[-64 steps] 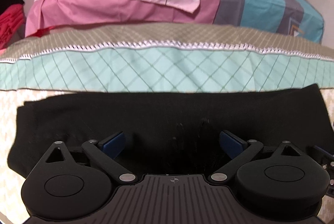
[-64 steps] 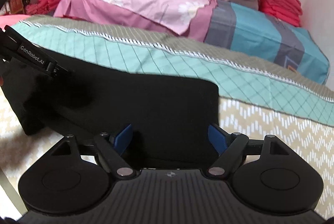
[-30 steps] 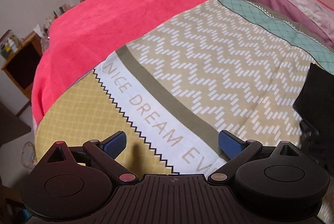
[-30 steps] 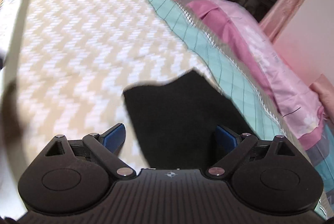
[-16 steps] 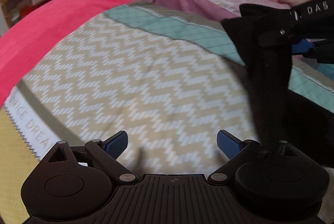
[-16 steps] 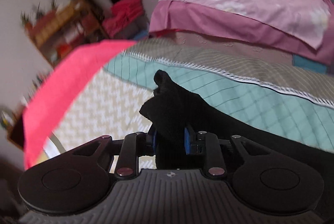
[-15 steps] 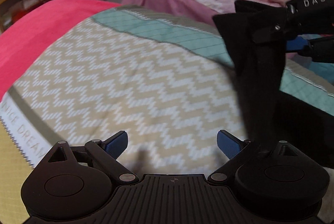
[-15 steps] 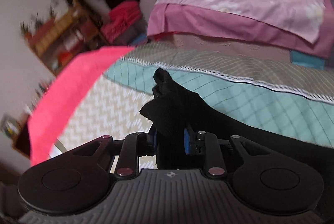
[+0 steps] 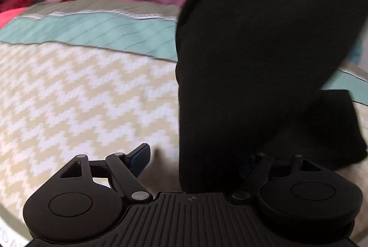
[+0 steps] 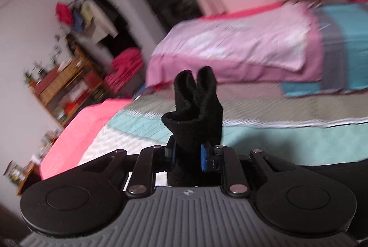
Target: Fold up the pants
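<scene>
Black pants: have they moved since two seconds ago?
Yes. The black pants, then flat on the bedspread, now rise above it, pinched in the right gripper.

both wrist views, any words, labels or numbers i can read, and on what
No text can be read in either view.
Left wrist view: grey marks at the lower-left edge of the bedspread, possibly letters, cut off and blurred.
Right wrist view: things on the shelf too blurred to read.

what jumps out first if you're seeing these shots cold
A bunched tuft of the black pants pokes up from the right gripper, clamped between its blue pads. In the left wrist view the pants hang as a dark sheet filling the right side, over the zigzag bedspread, with the left gripper open beneath.
</scene>
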A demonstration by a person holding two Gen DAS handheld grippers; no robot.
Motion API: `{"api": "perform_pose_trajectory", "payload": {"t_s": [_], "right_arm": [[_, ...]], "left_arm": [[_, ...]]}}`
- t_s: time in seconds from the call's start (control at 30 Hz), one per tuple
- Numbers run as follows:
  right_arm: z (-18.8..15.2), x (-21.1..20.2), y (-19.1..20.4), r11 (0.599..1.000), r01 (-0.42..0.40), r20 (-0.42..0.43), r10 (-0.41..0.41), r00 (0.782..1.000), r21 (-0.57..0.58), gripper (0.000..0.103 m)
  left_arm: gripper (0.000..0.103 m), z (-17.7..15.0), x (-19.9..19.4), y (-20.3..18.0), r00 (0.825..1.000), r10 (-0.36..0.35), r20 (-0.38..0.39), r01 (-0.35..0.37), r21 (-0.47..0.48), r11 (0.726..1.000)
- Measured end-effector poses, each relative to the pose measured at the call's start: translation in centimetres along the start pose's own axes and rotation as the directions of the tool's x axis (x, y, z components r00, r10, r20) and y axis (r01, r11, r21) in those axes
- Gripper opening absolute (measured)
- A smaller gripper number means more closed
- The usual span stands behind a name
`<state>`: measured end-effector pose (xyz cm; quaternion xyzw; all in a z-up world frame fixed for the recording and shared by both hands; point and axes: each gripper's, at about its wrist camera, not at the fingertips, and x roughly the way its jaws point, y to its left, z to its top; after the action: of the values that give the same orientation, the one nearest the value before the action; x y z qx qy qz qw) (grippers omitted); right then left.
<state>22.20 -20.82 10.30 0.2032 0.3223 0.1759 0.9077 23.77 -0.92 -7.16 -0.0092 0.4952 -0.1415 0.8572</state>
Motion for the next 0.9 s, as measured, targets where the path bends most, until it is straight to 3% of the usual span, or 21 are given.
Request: {"api": "perform_pose_trajectory", "payload": {"t_s": [0.1, 0.17, 0.2, 0.23, 0.27, 0.3, 0.33, 0.4, 0.5, 0.57, 0.67, 0.7, 0.73, 0.77, 0.8, 0.83, 0.87, 0.9], "right_arm": [[-1.6, -4.5, -5.2, 0.993, 0.106, 0.061, -0.109, 0.992, 0.062, 0.023], [-4.0, -6.0, -9.6, 0.969, 0.213, 0.057, -0.221, 0.974, 0.128, 0.024], [-5.6, -6.0, -11.6, 0.945, 0.300, 0.024, -0.306, 0.952, 0.133, 0.030], [-7.2, -5.4, -13.8, 0.901, 0.404, -0.062, -0.400, 0.915, 0.155, 0.041], [-8.6, -4.6, -16.0, 0.845, 0.499, -0.183, -0.468, 0.864, 0.192, 0.043], [-9.6, -4.8, -17.3, 0.824, 0.517, -0.220, -0.473, 0.853, 0.231, 0.052], [-10.2, -6.1, -17.7, 0.829, 0.479, -0.163, -0.450, 0.878, 0.290, 0.060], [-9.8, -7.5, -17.1, 0.828, 0.471, -0.056, -0.478, 0.876, 0.305, 0.069], [-7.6, -6.3, -15.3, 0.869, 0.471, 0.019, -0.479, 0.878, 0.156, 0.069], [-6.3, -4.4, -14.0, 0.885, 0.460, 0.033, -0.463, 0.886, 0.067, 0.071], [-5.9, -1.6, -13.6, 0.907, 0.422, 0.050, -0.422, 0.905, 0.009, 0.083], [-6.0, -0.5, -14.1, 0.905, 0.425, 0.031, -0.425, 0.905, -0.012, 0.086], [-6.1, 0.9, -15.2, 0.882, 0.471, -0.027, -0.471, 0.881, -0.028, 0.084], [-6.5, 1.9, -16.5, 0.850, 0.526, -0.100, -0.525, 0.845, -0.011, 0.085], [-6.6, 1.4, -18.0, 0.857, 0.510, -0.128, -0.499, 0.857, 0.072, 0.086], [-6.6, 0.2, -19.1, 0.869, 0.459, -0.112, -0.446, 0.888, 0.184, 0.087], [-6.6, -1.1, -19.9, 0.866, 0.429, -0.091, -0.420, 0.903, 0.259, 0.089], [-6.7, -2.1, -20.6, 0.868, 0.401, -0.087, -0.393, 0.915, 0.294, 0.096]], "left_arm": [[0.103, -0.5, -1.2, -2.0, 0.996, -0.081, 0.036, 0.076, 0.128, 0.989], [0.103, -1.0, -1.7, -2.5, 0.987, -0.160, 0.016, 0.154, 0.187, 0.970], [0.103, -1.2, -1.9, -2.5, 0.983, -0.186, 0.000, 0.182, 0.203, 0.962], [0.103, -1.4, -2.3, -2.3, 0.978, -0.209, -0.013, 0.207, 0.213, 0.955], [0.103, -1.5, -2.7, -2.1, 0.973, -0.229, -0.023, 0.229, 0.220, 0.948], [0.103, -1.6, -3.2, -1.8, 0.969, -0.244, -0.031, 0.245, 0.226, 0.943], [0.103, -1.6, -3.8, -1.4, 0.967, -0.252, -0.028, 0.251, 0.233, 0.939], [0.103, -1.0, -4.6, -0.9, 0.970, -0.244, -0.003, 0.238, 0.242, 0.941], [0.103, 1.1, -4.0, -0.8, 0.977, -0.210, 0.022, 0.201, 0.201, 0.959], [0.103, 2.5, -2.8, -0.9, 0.984, -0.178, 0.032, 0.172, 0.144, 0.975], [0.103, 3.8, 0.0, -2.4, 0.989, -0.150, 0.004, 0.149, 0.094, 0.984], [0.103, 3.9, 1.3, -2.9, 0.989, -0.148, -0.026, 0.150, 0.097, 0.984], [0.103, 3.9, 2.8, -3.4, 0.988, -0.144, -0.065, 0.150, 0.101, 0.984], [0.103, 3.8, 4.1, -3.5, 0.986, -0.134, -0.099, 0.144, 0.095, 0.985], [0.103, 3.8, 4.9, -3.1, 0.980, -0.150, -0.127, 0.160, 0.068, 0.985], [0.103, 3.8, 4.8, -2.3, 0.974, -0.183, -0.137, 0.188, 0.026, 0.982], [0.103, 4.1, 4.6, -1.3, 0.965, -0.226, -0.134, 0.226, -0.014, 0.974], [0.103, 4.3, 4.4, -0.4, 0.958, -0.261, -0.120, 0.258, -0.042, 0.965]]}}
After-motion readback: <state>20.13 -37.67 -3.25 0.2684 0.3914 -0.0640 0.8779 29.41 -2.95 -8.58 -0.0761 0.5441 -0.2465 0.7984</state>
